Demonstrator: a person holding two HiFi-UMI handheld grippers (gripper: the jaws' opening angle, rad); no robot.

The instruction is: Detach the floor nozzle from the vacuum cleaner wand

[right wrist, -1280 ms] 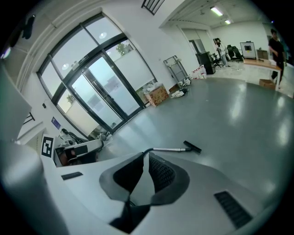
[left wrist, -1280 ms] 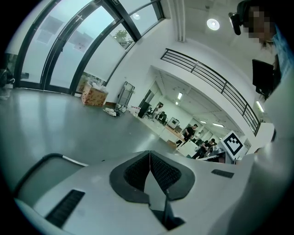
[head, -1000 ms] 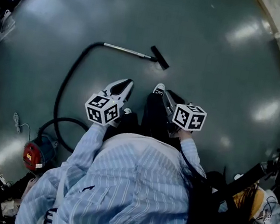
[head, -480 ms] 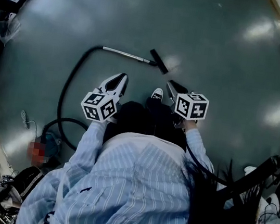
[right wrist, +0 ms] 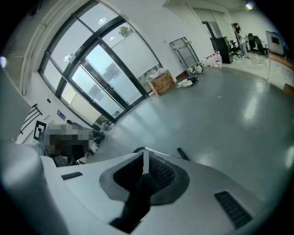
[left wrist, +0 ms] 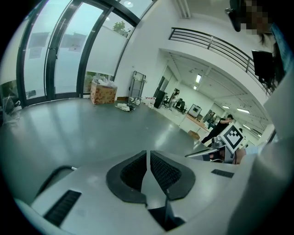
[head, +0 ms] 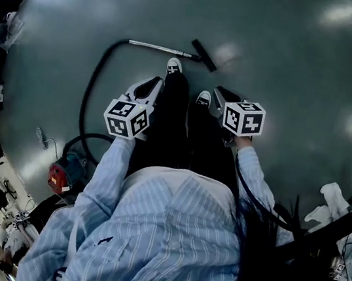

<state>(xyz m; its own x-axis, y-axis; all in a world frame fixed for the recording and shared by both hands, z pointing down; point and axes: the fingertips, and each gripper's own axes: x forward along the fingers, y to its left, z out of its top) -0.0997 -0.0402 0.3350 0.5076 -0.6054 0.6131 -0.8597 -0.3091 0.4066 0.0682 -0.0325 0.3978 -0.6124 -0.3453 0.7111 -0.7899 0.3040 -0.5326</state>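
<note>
Nearest the camera, both grippers are held out ahead of the person, apart from each other with the legs between them. The left gripper [head: 158, 82] has its jaws clenched together, and its own view shows the pads meeting on nothing. The right gripper [head: 217, 92] is likewise closed to a thin slit and grasps nothing. Neither touches any part of the vacuum.

At lower left the red canister [head: 61, 174] sits on the floor [head: 292, 75]. Its black hose [head: 93, 90] curves away from it toward the wand [head: 157, 47]. Ahead of the grippers, one shoe [head: 173, 66] is planted just short of the wand, which lies flat on the floor. At the wand's right end the black nozzle [head: 204, 55] lies across it and appears joined to it. The right gripper view shows both beyond its jaw tips, clear of them.

Assessment: the step in hand is the approach, and detachment has not begun. The next move calls for both sets of jaws to open and come down to floor level. One gripper should take the wand close to the joint and the other the nozzle neck. The two should then be pulled apart along the wand's line. Whether a catch must be pressed first cannot be told at this range.
</note>
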